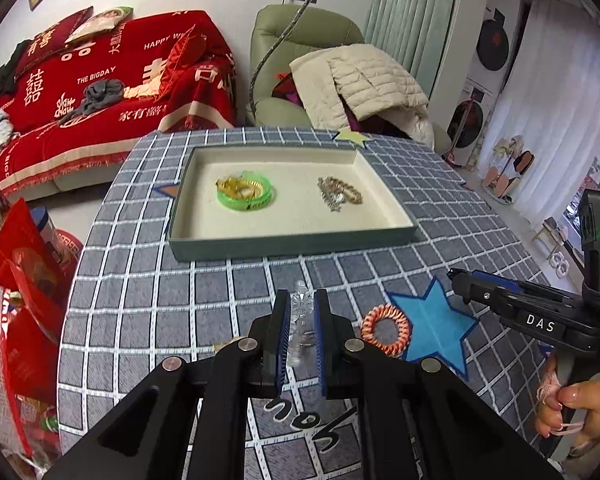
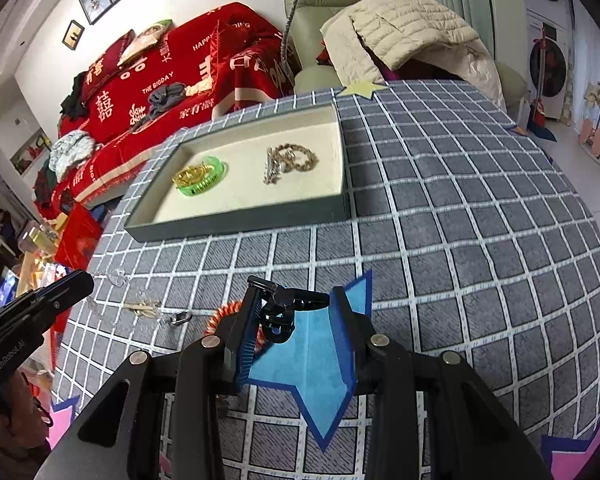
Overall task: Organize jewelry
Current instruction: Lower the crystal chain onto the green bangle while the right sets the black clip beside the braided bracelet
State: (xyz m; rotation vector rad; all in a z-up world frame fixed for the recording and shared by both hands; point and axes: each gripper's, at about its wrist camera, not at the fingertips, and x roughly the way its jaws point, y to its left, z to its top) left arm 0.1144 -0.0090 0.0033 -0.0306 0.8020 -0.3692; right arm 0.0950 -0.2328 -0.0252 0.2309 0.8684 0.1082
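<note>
A green-walled tray [image 1: 296,242] with a cream lining lies on the checked tablecloth. It holds a green bangle [image 1: 246,194] with a gold piece inside and a metal chain bracelet [image 1: 340,196]. My left gripper [image 1: 302,294] is shut on a clear crystal bracelet [image 1: 300,312], held above the cloth in front of the tray. In the right wrist view my right gripper [image 2: 294,290] is shut on a black bracelet [image 2: 280,312] that spans the gap between its blue pads, over a blue star patch [image 2: 308,360]. An orange woven ring [image 1: 386,330] lies on the cloth between the two grippers.
A beige cord [image 2: 144,308] and a silver clasp [image 2: 180,317] lie on the cloth near my left gripper [image 2: 76,284]. A hand [image 1: 580,404] grips the right tool's handle. Red bags [image 1: 24,264] crowd the table's left side. A red sofa and a green armchair stand behind the table.
</note>
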